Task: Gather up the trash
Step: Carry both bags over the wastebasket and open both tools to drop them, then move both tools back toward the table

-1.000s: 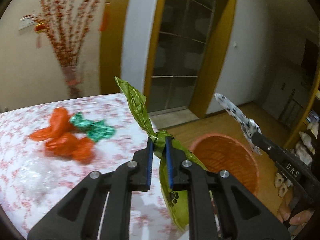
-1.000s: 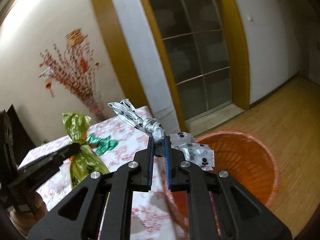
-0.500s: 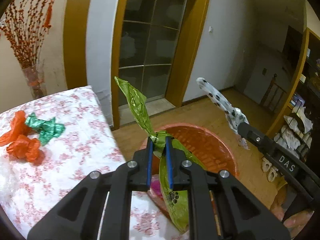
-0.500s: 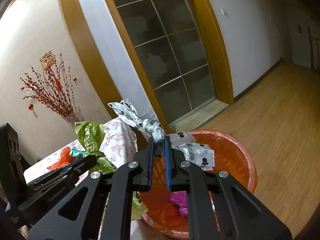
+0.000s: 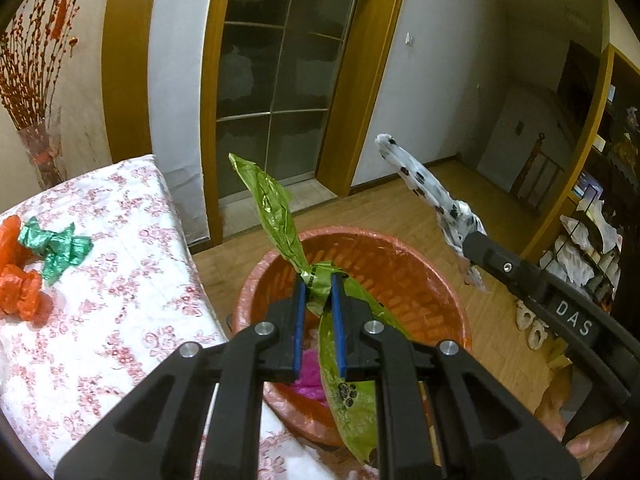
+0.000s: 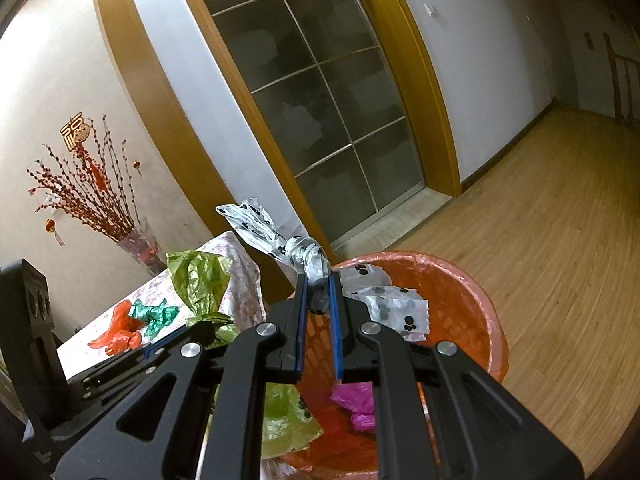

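two bags over the bin
both grippers tip down: left gripper (image 5: 319, 284) jaws pinch green bag (image 5: 276, 216), right gripper (image 6: 319, 284) jaws pinch spotted bag (image 6: 304, 256), above bin (image 5: 420, 264) beside table (image 5: 120, 280).

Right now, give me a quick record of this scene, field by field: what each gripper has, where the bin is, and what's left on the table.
left gripper: jaws shut on green bag, over the bin
right gripper: jaws shut on paw-print bag, over the bin
bin: orange basket on the floor beside the table, pink bag inside
table: orange bag and dark green bag lying on the floral cloth
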A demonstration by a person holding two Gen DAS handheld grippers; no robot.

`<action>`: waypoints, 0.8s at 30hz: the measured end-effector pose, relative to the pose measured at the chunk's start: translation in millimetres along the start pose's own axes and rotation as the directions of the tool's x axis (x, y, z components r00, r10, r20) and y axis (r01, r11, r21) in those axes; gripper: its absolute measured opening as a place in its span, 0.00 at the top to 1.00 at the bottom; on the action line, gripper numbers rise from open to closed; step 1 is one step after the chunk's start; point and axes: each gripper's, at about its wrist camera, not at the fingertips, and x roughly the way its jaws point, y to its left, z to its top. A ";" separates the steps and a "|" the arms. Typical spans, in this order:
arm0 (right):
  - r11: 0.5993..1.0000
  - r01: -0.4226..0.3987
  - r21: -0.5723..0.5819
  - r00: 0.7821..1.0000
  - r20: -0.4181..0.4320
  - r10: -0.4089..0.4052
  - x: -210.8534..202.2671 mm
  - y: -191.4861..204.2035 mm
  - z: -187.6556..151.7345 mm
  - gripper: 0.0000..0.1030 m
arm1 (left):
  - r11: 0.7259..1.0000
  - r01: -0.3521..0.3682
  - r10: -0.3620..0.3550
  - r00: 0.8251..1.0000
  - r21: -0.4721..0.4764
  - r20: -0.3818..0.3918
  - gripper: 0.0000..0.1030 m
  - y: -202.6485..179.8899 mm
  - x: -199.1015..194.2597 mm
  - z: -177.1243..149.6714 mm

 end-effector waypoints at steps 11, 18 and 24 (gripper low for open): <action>0.995 0.031 0.096 0.999 -0.044 -0.027 17.3 -30.5 -8.5 0.64 | 0.999 -0.032 0.030 0.997 -0.029 -0.065 0.61 11.2 31.0 -9.2; 0.992 0.073 0.101 0.997 -0.045 -0.069 13.1 -35.0 -12.2 0.48 | 0.992 -0.123 0.121 0.990 -0.022 -0.075 0.50 31.5 20.9 -25.9; 0.995 0.077 0.062 0.996 -0.056 -0.073 16.1 -23.3 -19.1 0.39 | 0.965 -0.262 0.261 0.964 0.004 -0.058 0.35 65.6 -3.4 -40.5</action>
